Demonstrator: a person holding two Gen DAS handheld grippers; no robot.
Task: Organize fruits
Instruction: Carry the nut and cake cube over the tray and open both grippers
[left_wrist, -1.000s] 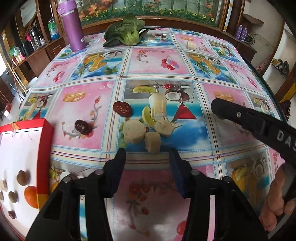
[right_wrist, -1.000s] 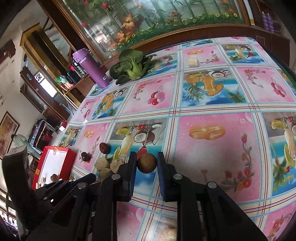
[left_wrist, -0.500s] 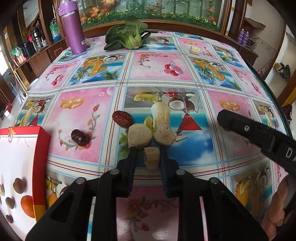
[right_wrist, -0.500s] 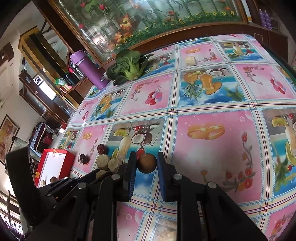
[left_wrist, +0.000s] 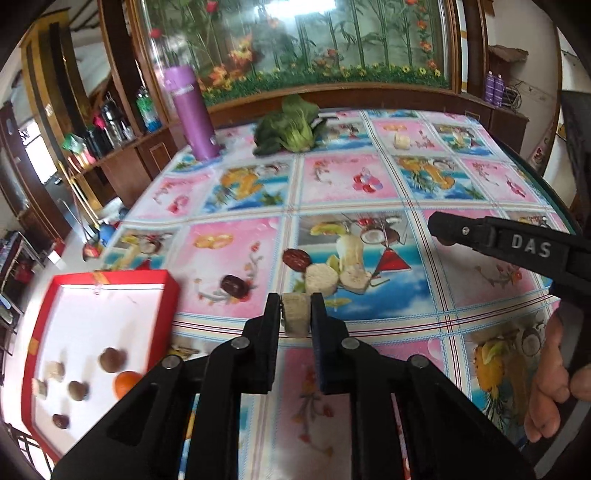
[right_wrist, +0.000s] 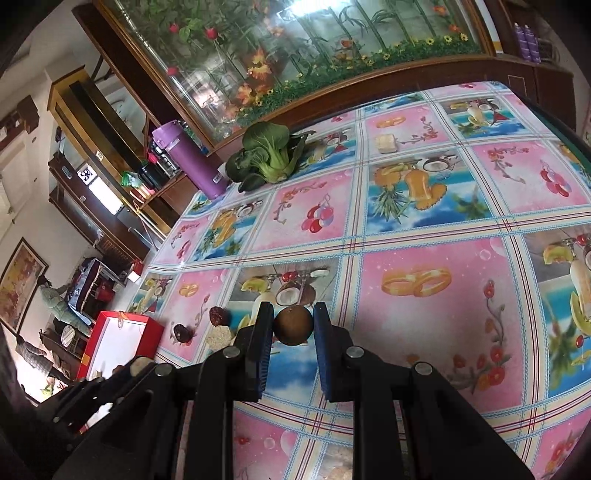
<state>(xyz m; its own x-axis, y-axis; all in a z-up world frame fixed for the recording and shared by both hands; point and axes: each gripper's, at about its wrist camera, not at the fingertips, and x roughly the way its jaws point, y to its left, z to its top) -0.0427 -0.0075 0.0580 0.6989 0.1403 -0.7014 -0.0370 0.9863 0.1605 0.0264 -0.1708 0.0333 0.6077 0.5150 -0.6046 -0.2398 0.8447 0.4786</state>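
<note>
The big desk (left_wrist: 369, 192) wears a bright cloth with fruit pictures. At its left edge sits a red box (left_wrist: 40, 314) with white inside, and a few fruits already lie in it, like a small orange (left_wrist: 125, 382). The left claw (left_wrist: 295, 314) is pinched on a pale chunk of fruit (left_wrist: 295, 317), lifted a little off the cloth, I think. Just behind it lie two more pale pieces (left_wrist: 321, 278) that touch each other, and two dark red dates (left_wrist: 295, 258) near them. The right claw (right_wrist: 293, 325) is squeezed on a round brown fruit (right_wrist: 293, 325). The round one could roll out if the squeeze gets loose. The pale chunk looks soft, so a hard pinch might crush it. Both claws are near each other and could bump on the way to the box.
</note>
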